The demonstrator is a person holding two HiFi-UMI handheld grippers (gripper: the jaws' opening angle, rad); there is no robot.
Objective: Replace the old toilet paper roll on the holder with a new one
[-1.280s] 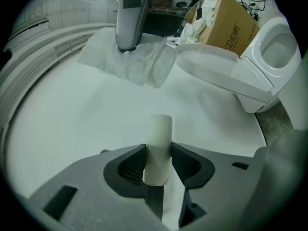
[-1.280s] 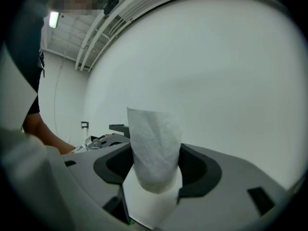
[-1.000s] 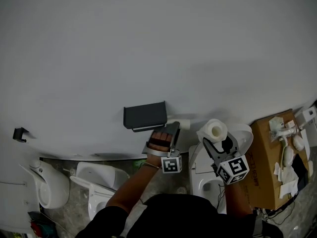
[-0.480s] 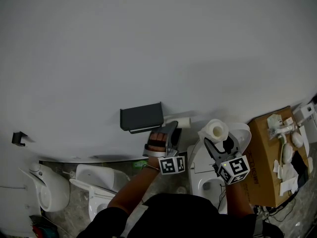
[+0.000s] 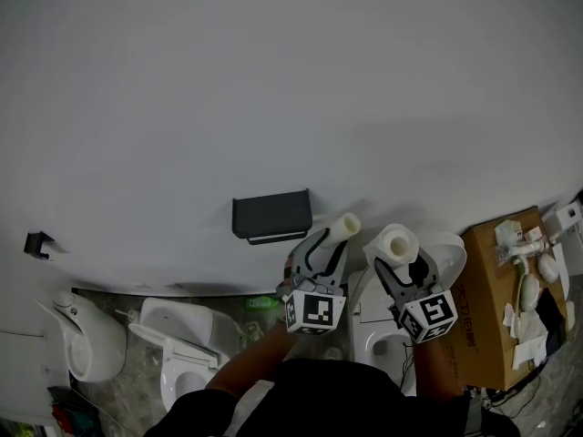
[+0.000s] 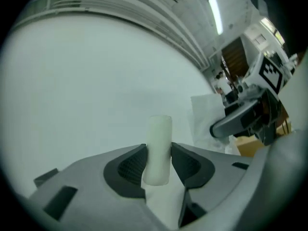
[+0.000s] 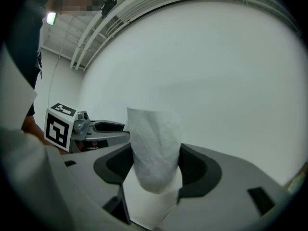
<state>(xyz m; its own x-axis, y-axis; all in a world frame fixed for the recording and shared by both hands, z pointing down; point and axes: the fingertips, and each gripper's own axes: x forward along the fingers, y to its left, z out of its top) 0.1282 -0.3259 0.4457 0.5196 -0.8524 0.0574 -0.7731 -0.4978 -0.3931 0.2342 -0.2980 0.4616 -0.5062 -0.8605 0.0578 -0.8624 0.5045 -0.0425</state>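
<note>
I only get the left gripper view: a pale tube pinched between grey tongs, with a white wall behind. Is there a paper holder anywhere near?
Observer: Yes. The head view shows a dark grey box-shaped wall holder up and left of the left tongs, which grip the pale cylindrical tube. No roll shows on the holder.
Visitor: And the other hand?
Observer: The right tongs are shut on a full white toilet paper roll, their pads pressing its crinkled sides.
Visitor: What's underneath?
Observer: A white toilet sits below that roll, with a brown cardboard box to its right.
</note>
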